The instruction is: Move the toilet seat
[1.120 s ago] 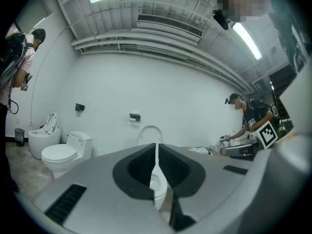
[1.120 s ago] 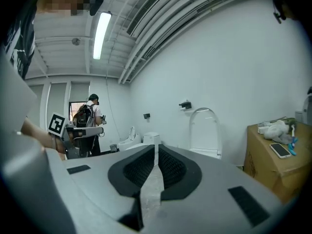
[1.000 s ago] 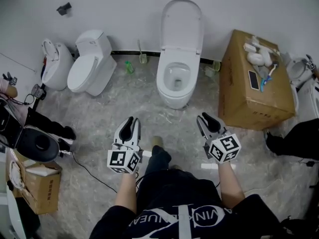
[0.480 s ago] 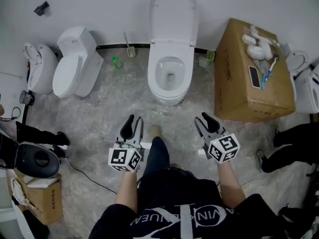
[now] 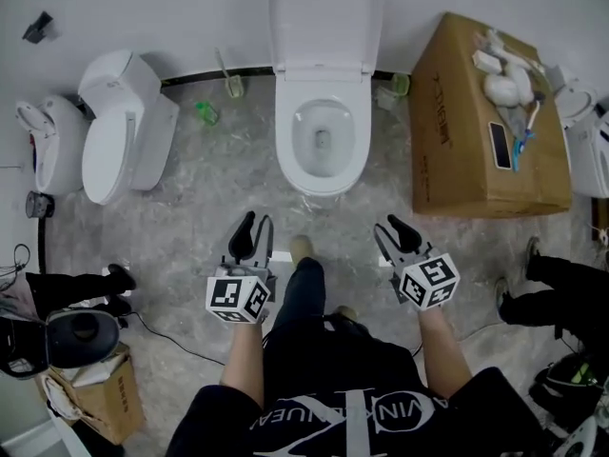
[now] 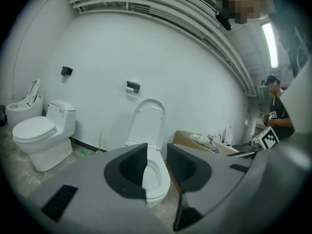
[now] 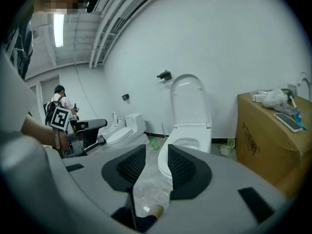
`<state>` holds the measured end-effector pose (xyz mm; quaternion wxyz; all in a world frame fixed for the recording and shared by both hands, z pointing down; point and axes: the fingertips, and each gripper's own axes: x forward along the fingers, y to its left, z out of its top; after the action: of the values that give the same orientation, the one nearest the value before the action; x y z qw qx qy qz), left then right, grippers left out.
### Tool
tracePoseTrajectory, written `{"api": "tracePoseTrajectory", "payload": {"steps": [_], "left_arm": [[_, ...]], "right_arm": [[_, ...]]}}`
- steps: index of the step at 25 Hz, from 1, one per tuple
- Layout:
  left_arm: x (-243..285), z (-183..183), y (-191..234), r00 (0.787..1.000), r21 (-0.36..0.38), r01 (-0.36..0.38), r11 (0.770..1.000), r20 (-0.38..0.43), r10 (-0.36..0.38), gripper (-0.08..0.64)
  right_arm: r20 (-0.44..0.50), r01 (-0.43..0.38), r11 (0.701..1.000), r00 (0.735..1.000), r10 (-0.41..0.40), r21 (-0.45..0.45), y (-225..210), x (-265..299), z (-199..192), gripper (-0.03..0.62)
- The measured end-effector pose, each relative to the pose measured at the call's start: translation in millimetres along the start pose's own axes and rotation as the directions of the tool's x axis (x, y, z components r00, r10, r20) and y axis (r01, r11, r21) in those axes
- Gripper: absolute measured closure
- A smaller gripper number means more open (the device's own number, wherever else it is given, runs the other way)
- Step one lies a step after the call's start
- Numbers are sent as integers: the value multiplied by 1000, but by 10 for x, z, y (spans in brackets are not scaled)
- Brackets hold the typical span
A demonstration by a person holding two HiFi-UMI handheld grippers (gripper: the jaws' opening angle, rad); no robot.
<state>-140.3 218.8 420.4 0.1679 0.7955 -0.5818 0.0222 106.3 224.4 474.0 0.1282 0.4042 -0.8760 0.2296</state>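
In the head view, the toilet seat (image 5: 324,17) is at 12 o'clock, raised against the wall (image 5: 171,8). Its long axis runs 12 to 6, with the rounded end at 12 and the hinge end next to the bowl (image 5: 322,141). It is white, smooth and oval. The left hand-held gripper (image 5: 255,231) at 7 o'clock of the bowl and the right hand-held gripper (image 5: 395,234) at 5 o'clock are well apart from it.

In the left gripper view, the left hand-held gripper (image 6: 157,147) is released. Its jaws have just been opening and hold nothing. The seat (image 6: 146,123) stands upright beyond them at 12 o'clock.

In the right gripper view, the right hand-held gripper (image 7: 157,152) is likewise released, its jaws just opened wide and empty. The seat (image 7: 189,99) rises at 1 o'clock.
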Motion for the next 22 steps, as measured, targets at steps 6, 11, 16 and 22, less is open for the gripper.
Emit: {"api": "tracePoseTrajectory", "payload": {"steps": [6, 11, 16, 22], "left_arm": [[484, -108, 346, 996, -13, 51, 999, -73, -52, 445], [810, -260, 660, 989, -25, 72, 997, -127, -75, 445], [1112, -521, 833, 980, -40, 93, 995, -173, -98, 445], [1375, -949, 954, 967, -78, 80, 994, -235, -96, 445]], "right_arm": [[-67, 30, 998, 997, -25, 62, -97, 448, -109, 440], [-124, 59, 995, 991, -48, 85, -150, 846, -246, 439], [-166, 67, 993, 985, -51, 93, -270, 1195, -416, 439], [-236, 73, 992, 971, -47, 107, -474, 1520, -741, 442]]}}
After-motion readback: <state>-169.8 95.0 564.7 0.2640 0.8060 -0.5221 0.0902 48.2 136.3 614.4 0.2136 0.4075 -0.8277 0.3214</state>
